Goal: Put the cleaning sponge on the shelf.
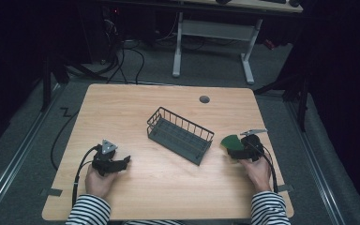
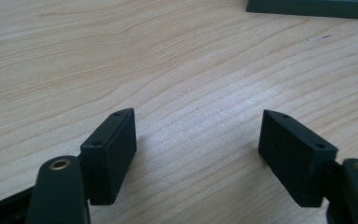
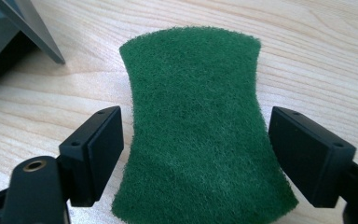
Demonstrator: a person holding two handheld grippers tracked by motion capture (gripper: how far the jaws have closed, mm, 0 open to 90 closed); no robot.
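The green scouring pad (image 3: pixel 193 126) lies flat on the wooden surface (image 1: pixel 136 183) near its right edge, directly in front of the right claw (image 1: pixel 236 149), which is the nearer of the two by far. In the right gripper view the pad's long axis runs straight away from the claw, along the line of its reach, and its near end sits between the two black jaws, which stand wide on either side of it without touching its edges. The pad is waisted in the middle, and the jaws flank its lower, broader part, so closing them would probably pinch it across its short width; since it lies flat on the wood, the jaws look as though they must come low to catch its thin edges. Just to the left of the pad in the high view stands a dark wire basket (image 1: pixel 180 135), set at a slant in the middle of the surface, and a corner of it shows beside the pad's far end. The left claw (image 1: pixel 124 161) rests well apart on the left, its jaws wide and empty over bare wood.
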